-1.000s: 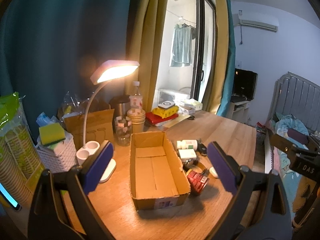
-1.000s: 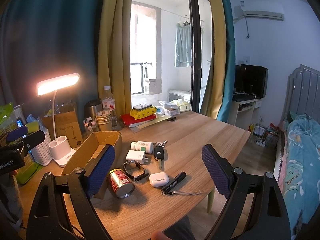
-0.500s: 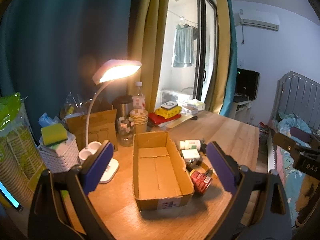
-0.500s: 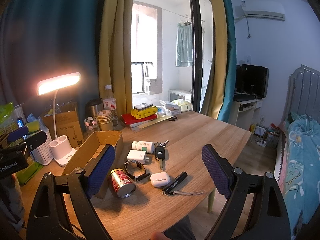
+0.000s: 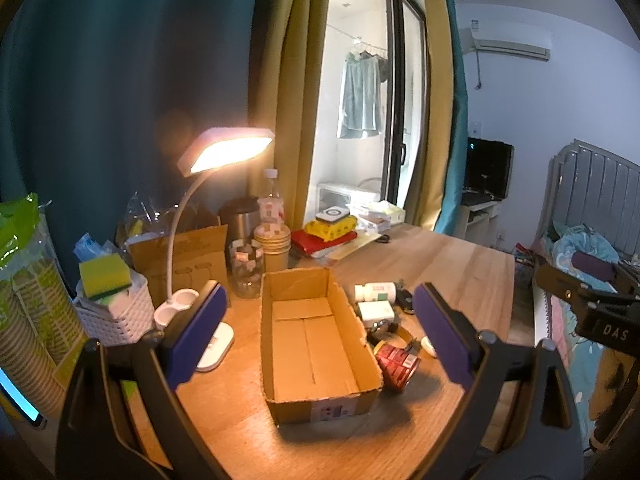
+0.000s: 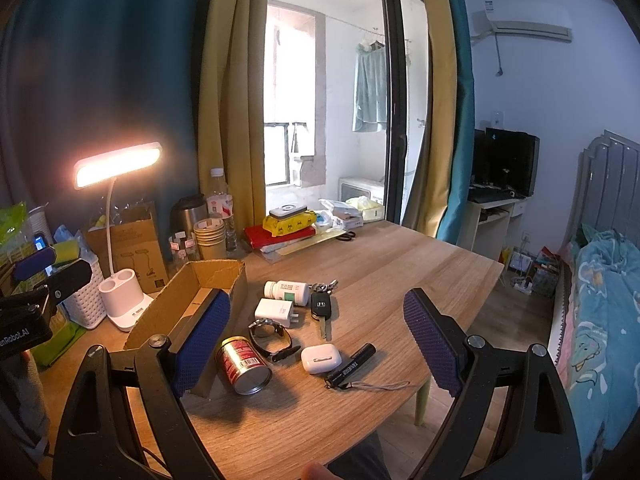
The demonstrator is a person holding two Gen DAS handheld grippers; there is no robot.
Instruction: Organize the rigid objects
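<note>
An empty cardboard box (image 5: pixel 312 340) lies open on the wooden table; it also shows in the right wrist view (image 6: pixel 188 304). Right of it lie a red can (image 6: pixel 243 364), a wristwatch (image 6: pixel 270 334), a white charger (image 6: pixel 276 312), a pill bottle (image 6: pixel 287 292), a car key (image 6: pixel 321 308), a white earbud case (image 6: pixel 319 358) and a black flashlight (image 6: pixel 352 366). My left gripper (image 5: pixel 320 340) is open and empty, held above the box. My right gripper (image 6: pixel 318 342) is open and empty, held above the small objects.
A lit desk lamp (image 5: pixel 208 248) stands left of the box, next to a white basket with a sponge (image 5: pixel 112 304). Paper cups (image 5: pixel 274 252), a glass jar (image 5: pixel 248 272), a bottle and stacked books (image 5: pixel 328 236) line the back. The table's edge (image 6: pixel 460 344) is at the right, with a bed beyond.
Both grippers drifted slightly; the left wrist view shifted a little so the box sits more centred. Nothing was grasped or moved on the table.
</note>
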